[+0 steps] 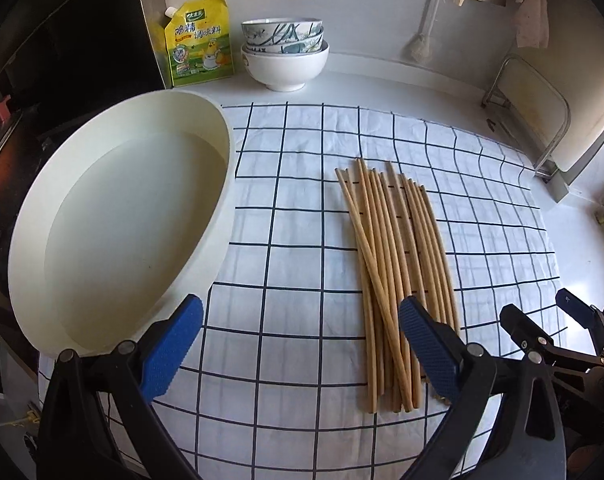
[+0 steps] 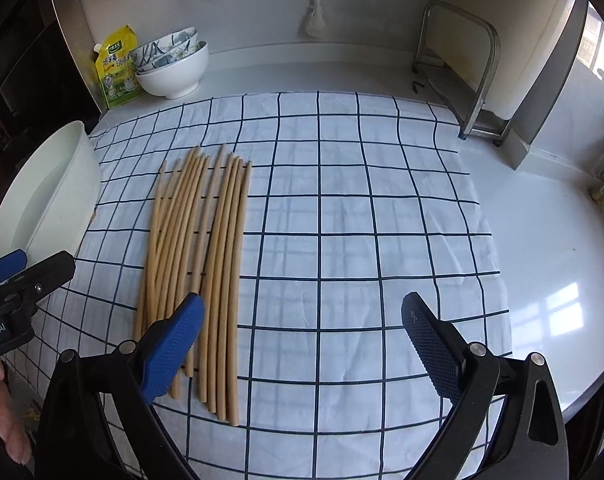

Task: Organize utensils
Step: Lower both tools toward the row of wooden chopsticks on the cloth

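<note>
The left gripper (image 1: 301,318) is showing two black plastic arms, each one carrying a blue pad (image 1: 173,346) with a fine grid texture. Round silver screws are sitting at the joints. The right gripper (image 2: 302,316) is looking the same: black arms, blue textured fingertips (image 2: 429,344), silver screws. On the left gripper's black body, white letters are reading "Robot.AI".

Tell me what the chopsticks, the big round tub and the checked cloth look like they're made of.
Chopsticks: probably bamboo or wood, pale tan, matte, unlacquered.
Round tub: likely plastic, cream-white with a smooth, thin, faintly glossy wall.
Checked cloth: woven fabric, perhaps cotton, since it shows soft creases.
</note>
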Demonstrator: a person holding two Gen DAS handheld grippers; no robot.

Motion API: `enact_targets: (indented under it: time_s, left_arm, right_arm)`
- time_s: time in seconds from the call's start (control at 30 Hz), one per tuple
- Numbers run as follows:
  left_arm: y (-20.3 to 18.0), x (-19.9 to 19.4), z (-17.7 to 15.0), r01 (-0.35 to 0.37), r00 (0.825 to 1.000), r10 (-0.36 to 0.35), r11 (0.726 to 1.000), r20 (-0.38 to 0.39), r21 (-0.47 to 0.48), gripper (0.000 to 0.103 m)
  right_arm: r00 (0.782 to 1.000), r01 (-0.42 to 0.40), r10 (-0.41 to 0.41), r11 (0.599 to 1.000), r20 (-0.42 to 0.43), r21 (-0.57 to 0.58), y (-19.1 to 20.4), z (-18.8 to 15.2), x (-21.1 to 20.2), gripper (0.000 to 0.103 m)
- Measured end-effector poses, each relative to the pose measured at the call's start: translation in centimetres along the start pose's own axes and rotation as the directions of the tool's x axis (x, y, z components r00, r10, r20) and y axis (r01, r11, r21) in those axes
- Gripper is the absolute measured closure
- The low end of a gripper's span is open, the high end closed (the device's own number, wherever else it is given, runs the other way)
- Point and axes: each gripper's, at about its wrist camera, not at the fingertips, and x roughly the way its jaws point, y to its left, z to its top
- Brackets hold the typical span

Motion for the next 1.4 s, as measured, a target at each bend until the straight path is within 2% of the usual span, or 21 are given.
enact_targets:
  time_s: [0.23, 0.53, 1.1, 1.4]
  left_arm:
    - [0.0, 3.3, -0.7, -0.036, 0.998, 0.034, 0.999, -0.053, -0.033, 0.006]
    - [0.0, 4.8, -0.9, -0.046, 0.996, 0.042, 0.998, -0.077, -0.043, 0.006]
    - [-1.5, 6.0, -1.6, -0.073, 0.991, 0.074, 0.997, -0.112, 0.016, 0.006]
    - [-1.1, 6.5, -1.5, -0.087, 0.988, 0.085, 0.996, -0.132, -0.008, 0.006]
  right_arm:
    - [0.999, -0.009, 0.009, 1.000, -0.033, 0.000, 0.1, 0.2, 3.9, 0.009]
    - [0.999, 0.012, -0.014, 0.999, -0.041, -0.039, 0.6, 0.4, 5.8, 0.009]
    - [0.999, 0.047, -0.048, 0.998, -0.024, -0.044, -0.8, 0.2, 5.8, 0.009]
    - [0.999, 0.046, -0.048, 0.997, -0.023, -0.063, -0.1, -0.2, 6.0, 0.009]
